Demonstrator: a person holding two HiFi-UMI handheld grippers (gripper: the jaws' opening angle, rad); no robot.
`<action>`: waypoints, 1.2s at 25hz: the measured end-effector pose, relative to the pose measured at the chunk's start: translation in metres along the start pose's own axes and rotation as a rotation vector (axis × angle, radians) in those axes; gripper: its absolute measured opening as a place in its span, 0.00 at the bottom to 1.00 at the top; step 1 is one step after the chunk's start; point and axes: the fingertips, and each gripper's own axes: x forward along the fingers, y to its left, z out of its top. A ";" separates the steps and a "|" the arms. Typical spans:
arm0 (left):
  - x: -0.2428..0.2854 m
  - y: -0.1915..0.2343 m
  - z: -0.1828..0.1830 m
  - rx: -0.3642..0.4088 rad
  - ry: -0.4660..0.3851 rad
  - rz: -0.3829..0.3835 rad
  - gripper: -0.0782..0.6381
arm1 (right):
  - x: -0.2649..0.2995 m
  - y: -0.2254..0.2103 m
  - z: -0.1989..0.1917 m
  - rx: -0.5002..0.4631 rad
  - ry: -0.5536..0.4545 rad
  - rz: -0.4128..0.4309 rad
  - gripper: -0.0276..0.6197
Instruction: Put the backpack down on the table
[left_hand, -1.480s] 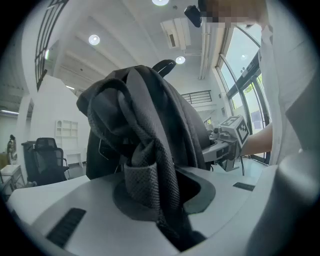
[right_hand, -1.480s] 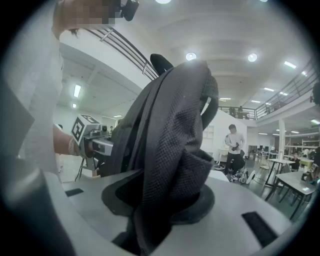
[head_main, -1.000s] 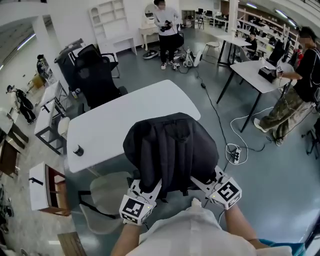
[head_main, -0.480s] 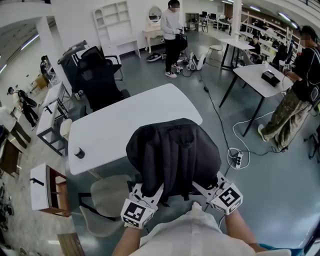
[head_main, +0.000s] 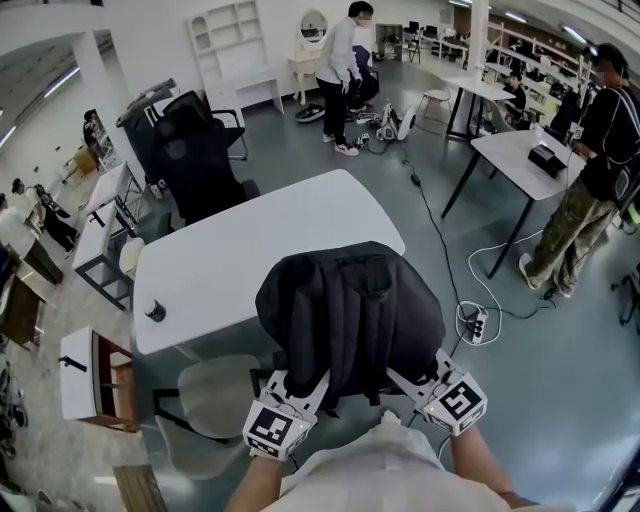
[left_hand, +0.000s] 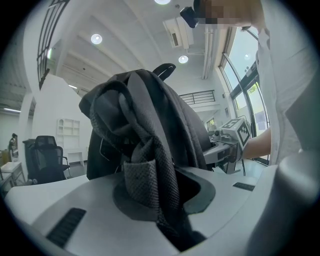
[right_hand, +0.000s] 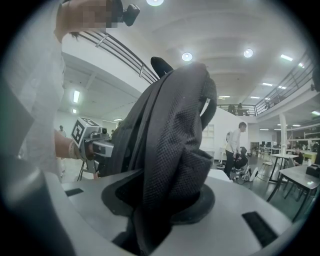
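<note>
A black backpack (head_main: 350, 310) hangs in the air just in front of the person, its far part over the near edge of the white table (head_main: 240, 250). My left gripper (head_main: 300, 385) is shut on the backpack's left strap (left_hand: 150, 175), whose mesh fabric is pinched between the jaws. On the other side, my right gripper (head_main: 410, 380) is shut on the right strap (right_hand: 170, 175). In each gripper view the backpack (left_hand: 135, 115) (right_hand: 165, 130) rises above the jaws and the other gripper (left_hand: 232, 140) (right_hand: 90, 140) shows beyond it.
A small dark knob-like object (head_main: 155, 311) sits on the table's left edge. A grey chair (head_main: 215, 395) stands under the near left of the table. A black office chair (head_main: 195, 150) is behind it, a power strip and cables (head_main: 472, 320) lie on the floor at right, and people stand further off.
Both grippers and the backpack have shifted slightly forward towards the table. The grips have not altered. The person at the back has stepped to the right.
</note>
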 end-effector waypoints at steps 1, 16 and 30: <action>0.005 0.001 0.001 -0.002 0.000 0.000 0.23 | 0.000 -0.005 0.000 0.000 0.001 0.002 0.29; 0.099 0.006 0.028 -0.011 -0.013 0.024 0.23 | -0.007 -0.105 0.006 -0.011 0.002 0.042 0.29; 0.140 0.002 0.030 -0.034 -0.017 0.062 0.23 | -0.014 -0.148 0.001 -0.029 0.013 0.077 0.29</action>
